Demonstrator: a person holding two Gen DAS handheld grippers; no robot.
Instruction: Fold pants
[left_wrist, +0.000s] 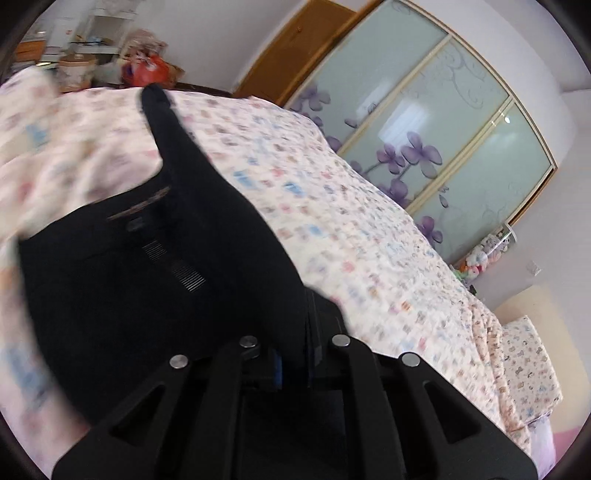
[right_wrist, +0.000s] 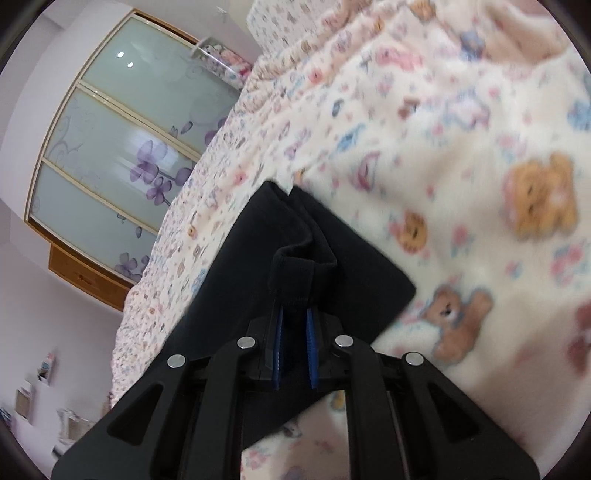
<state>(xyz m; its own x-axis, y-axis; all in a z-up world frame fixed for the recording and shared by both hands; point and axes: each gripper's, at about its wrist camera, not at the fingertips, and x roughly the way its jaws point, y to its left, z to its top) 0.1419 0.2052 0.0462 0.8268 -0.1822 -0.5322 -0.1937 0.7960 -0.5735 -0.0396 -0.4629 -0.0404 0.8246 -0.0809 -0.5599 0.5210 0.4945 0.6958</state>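
Note:
The black pants (left_wrist: 155, 280) hang lifted over the bed (left_wrist: 369, 236) with its bear-print cover. In the left wrist view my left gripper (left_wrist: 293, 350) is shut on the pants' fabric, which drapes over the fingers and hides them; a pocket seam and a label show in the cloth. In the right wrist view my right gripper (right_wrist: 294, 325) is shut on a folded hem edge of the pants (right_wrist: 295, 236), held between its blue pads (right_wrist: 312, 343). The pants stretch away from each gripper over the bed cover (right_wrist: 461, 184).
A wardrobe with frosted glass doors and purple flowers (left_wrist: 443, 140) stands beside the bed; it also shows in the right wrist view (right_wrist: 122, 155). Cluttered shelves and bags (left_wrist: 110, 62) lie past the bed's far end. Plush toys (left_wrist: 484, 254) sit by the wardrobe.

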